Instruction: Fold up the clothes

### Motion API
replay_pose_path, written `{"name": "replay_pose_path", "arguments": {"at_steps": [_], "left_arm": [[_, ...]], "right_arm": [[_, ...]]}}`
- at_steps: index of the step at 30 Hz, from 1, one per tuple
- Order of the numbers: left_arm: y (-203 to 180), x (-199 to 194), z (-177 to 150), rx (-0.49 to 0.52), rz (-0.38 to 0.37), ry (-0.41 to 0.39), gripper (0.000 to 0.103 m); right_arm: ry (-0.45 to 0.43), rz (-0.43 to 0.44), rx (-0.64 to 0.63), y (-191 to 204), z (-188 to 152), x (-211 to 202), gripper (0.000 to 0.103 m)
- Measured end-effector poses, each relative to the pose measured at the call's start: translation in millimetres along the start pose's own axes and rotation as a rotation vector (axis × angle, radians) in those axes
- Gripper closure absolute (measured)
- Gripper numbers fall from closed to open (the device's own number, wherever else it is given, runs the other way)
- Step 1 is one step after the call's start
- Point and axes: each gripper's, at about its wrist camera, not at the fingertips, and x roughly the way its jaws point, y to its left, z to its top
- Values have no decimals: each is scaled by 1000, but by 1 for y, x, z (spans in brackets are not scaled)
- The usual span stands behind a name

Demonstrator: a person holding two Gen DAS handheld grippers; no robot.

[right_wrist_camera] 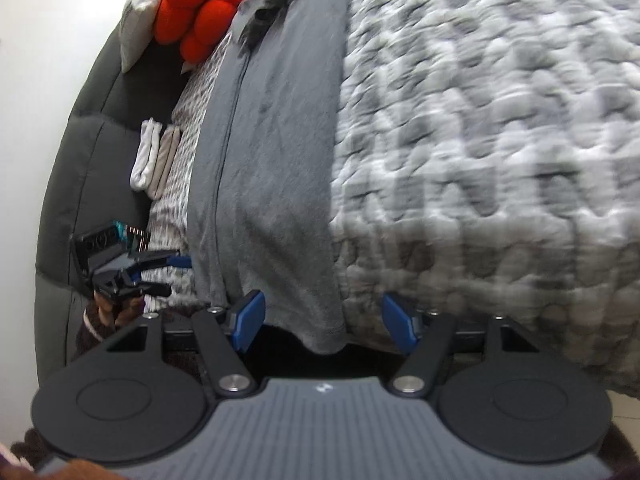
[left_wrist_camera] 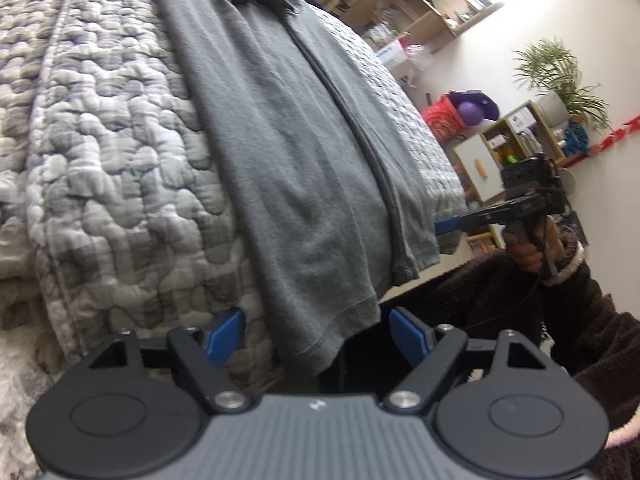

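A grey polo shirt [left_wrist_camera: 288,152] lies lengthwise on the quilted grey-white bedspread [left_wrist_camera: 104,140], folded into a long strip, its hem hanging over the bed's edge. My left gripper [left_wrist_camera: 316,338] is open, its blue fingers either side of one hem corner. The shirt also shows in the right wrist view [right_wrist_camera: 272,168]. My right gripper [right_wrist_camera: 326,326] is open around the other hem corner. Each gripper shows in the other's view: the right gripper [left_wrist_camera: 444,226] at the shirt's far edge, the left gripper [right_wrist_camera: 176,262] beside the shirt.
Folded white and beige clothes [right_wrist_camera: 154,156] lie by the dark headboard [right_wrist_camera: 80,160]. A red knotted cushion [right_wrist_camera: 200,0] and a pillow sit at the bed's far end. Shelves [left_wrist_camera: 516,136], a plant [left_wrist_camera: 560,76] and a purple ball [left_wrist_camera: 470,114] stand beyond the bed.
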Motion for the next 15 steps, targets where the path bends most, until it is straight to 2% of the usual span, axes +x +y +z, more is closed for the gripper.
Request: {"name": "replay_pose_path", "arguments": {"at_steps": [2, 3, 4, 8, 15], "left_arm": [[1, 1, -1, 1, -29, 13, 33], [1, 3, -1, 0, -38, 29, 45], [1, 6, -1, -3, -47, 46, 47], [4, 17, 4, -19, -60, 88, 48], [8, 33, 8, -70, -147, 150, 49]], "right_arm": [[29, 3, -13, 3, 1, 6, 34], [44, 1, -20, 4, 1, 9, 35], [58, -2, -26, 5, 0, 11, 35], [96, -7, -11, 7, -2, 21, 36], [158, -15, 35, 6, -2, 37, 37]]}}
